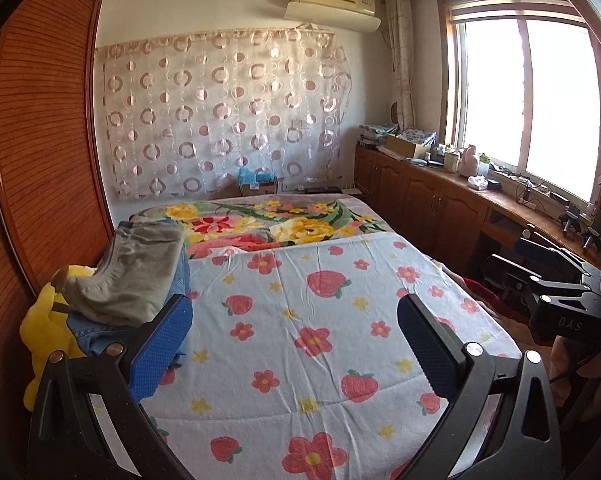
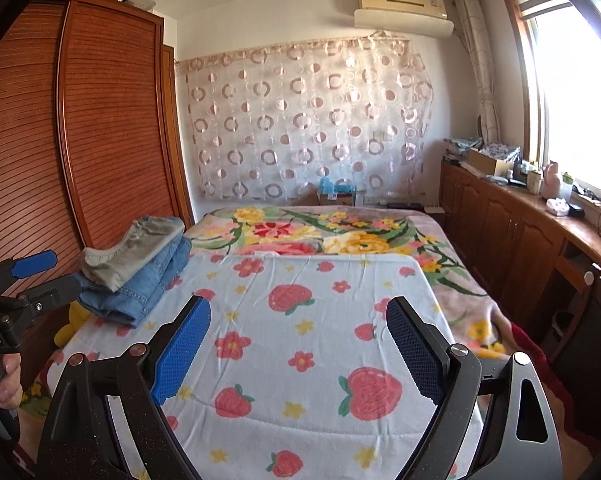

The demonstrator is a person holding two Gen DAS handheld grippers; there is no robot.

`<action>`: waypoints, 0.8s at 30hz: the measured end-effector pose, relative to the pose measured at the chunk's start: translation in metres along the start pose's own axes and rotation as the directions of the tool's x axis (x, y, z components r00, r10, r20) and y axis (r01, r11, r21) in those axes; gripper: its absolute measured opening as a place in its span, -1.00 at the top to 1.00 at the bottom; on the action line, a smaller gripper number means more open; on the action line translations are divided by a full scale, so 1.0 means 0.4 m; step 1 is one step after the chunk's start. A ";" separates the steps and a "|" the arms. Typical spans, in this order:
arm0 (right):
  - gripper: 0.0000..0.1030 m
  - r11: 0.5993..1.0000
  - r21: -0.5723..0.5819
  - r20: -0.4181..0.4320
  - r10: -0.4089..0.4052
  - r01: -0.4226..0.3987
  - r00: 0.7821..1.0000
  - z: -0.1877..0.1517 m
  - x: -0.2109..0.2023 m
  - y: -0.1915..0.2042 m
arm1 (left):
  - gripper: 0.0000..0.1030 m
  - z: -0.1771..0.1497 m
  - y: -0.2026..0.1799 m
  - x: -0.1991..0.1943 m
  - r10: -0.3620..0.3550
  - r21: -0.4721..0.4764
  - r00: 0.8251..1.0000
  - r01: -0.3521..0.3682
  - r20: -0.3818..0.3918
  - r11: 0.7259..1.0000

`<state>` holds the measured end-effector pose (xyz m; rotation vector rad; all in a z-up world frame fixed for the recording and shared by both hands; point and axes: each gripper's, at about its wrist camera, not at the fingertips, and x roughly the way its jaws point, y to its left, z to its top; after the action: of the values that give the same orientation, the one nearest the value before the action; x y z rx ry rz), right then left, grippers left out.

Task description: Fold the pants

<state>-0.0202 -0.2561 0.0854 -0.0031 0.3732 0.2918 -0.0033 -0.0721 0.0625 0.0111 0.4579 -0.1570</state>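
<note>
Folded grey pants (image 1: 140,272) (image 2: 134,250) lie on top of folded blue jeans (image 1: 180,280) (image 2: 148,284) in a stack at the left edge of the bed. My left gripper (image 1: 294,308) hovers open over the strawberry-print sheet (image 1: 320,320), its left pad just right of the stack, nothing between its fingers. My right gripper (image 2: 298,316) is also open and empty above the sheet (image 2: 300,320), to the right of the stack. In the right wrist view the left gripper (image 2: 36,276) shows at the left edge, held by a hand (image 2: 8,380).
A yellow plush toy (image 1: 48,332) sits under the stack at the bed's left edge, against a wooden wardrobe (image 1: 40,140). A floral blanket (image 1: 260,220) covers the far half of the bed. Wooden cabinets (image 2: 520,240) with clutter run under the window on the right.
</note>
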 end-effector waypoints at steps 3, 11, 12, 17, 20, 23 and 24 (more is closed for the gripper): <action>-0.76 1.000 -0.008 0.023 -0.008 0.008 1.000 -0.005 -0.013 0.006 | -0.99 0.007 0.000 -0.022 0.010 0.000 1.000 -0.010 0.020 1.000; -0.76 1.000 -0.020 0.052 -0.006 0.007 0.999 -0.022 -0.012 0.019 | -0.99 0.011 0.018 -0.052 0.042 -0.019 0.998 -0.041 0.052 0.999; -0.76 1.000 -0.020 0.052 -0.005 0.006 0.999 -0.024 -0.009 0.018 | -0.99 0.011 0.021 -0.052 0.045 -0.022 0.998 -0.044 0.054 0.999; -0.76 1.000 -0.020 0.051 -0.001 0.002 0.999 -0.026 -0.001 0.014 | -0.99 0.007 0.032 -0.049 0.055 -0.034 0.997 -0.054 0.056 0.998; -0.76 1.000 -0.020 0.053 -0.001 0.002 0.999 -0.024 -0.003 0.014 | -0.99 0.007 0.033 -0.048 0.056 -0.035 0.997 -0.054 0.056 0.998; -0.76 1.000 -0.020 0.054 0.002 0.000 0.999 -0.023 -0.003 0.015 | -0.99 0.006 0.034 -0.048 0.055 -0.034 0.997 -0.053 0.055 0.998; -0.76 1.000 -0.021 0.054 0.002 -0.001 0.999 -0.023 -0.003 0.015 | -0.99 0.006 0.035 -0.049 0.056 -0.034 0.997 -0.054 0.056 0.998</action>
<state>-0.0265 -0.2511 0.0775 -0.0154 0.3164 0.2968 -0.0172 -0.0557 0.0731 -0.0124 0.4033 -0.0960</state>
